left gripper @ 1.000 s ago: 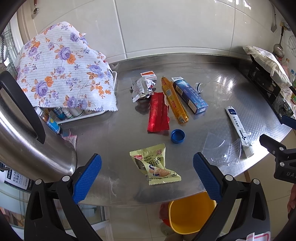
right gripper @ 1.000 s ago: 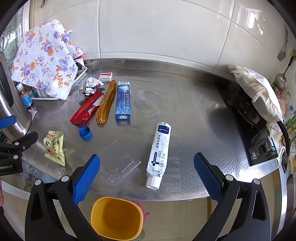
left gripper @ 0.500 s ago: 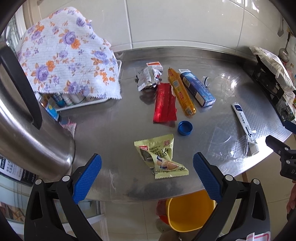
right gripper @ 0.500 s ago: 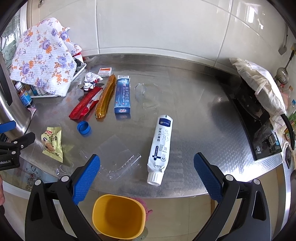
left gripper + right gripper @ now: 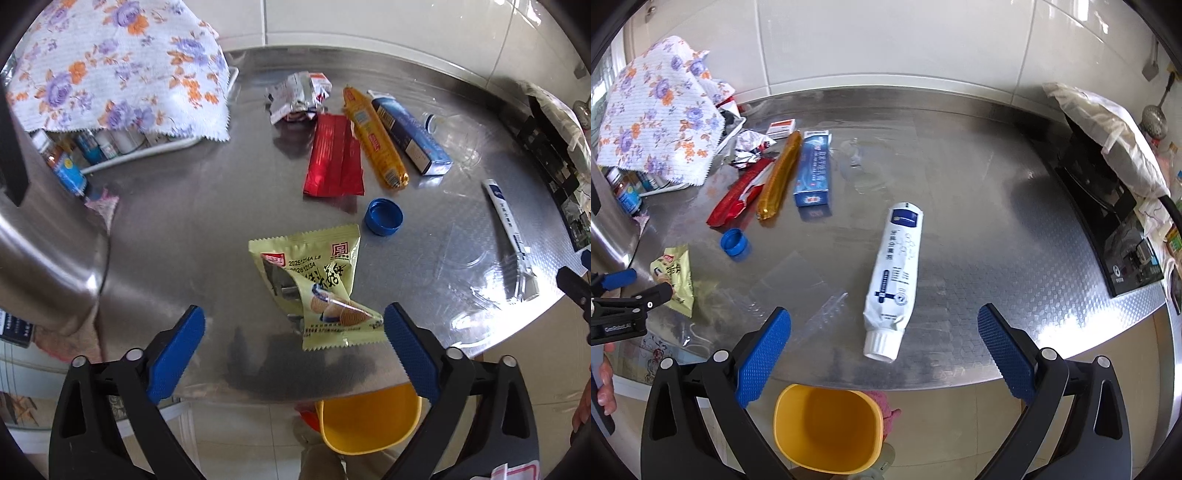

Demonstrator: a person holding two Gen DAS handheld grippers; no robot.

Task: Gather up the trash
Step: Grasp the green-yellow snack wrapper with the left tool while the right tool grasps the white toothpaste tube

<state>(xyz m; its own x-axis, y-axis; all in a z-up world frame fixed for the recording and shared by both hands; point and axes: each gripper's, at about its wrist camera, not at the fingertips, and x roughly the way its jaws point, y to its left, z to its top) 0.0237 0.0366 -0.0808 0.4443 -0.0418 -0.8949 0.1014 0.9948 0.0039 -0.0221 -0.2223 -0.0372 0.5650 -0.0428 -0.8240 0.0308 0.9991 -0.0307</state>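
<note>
Left wrist view: left gripper (image 5: 293,332) is dropping closer over the green snack wrapper (image 5: 314,284) lying on the surface (image 5: 192,206), jaws wide but closing, wrapper between them, untouched. Grab looks imminent; right gripper (image 5: 882,334) is hanging wide, empty.

The tabletop (image 5: 960,184) is brushed steel, glossy, with an embossed pattern at its near edge. The snack wrapper (image 5: 317,280) is crinkled, shiny plastic film; the red wrapper (image 5: 334,158) looks like glossy foil. The bin (image 5: 827,428) is smooth yellow plastic. The floral cloth (image 5: 110,66) is ribbed and matt. The tube (image 5: 895,273) is smooth white plastic.
</note>
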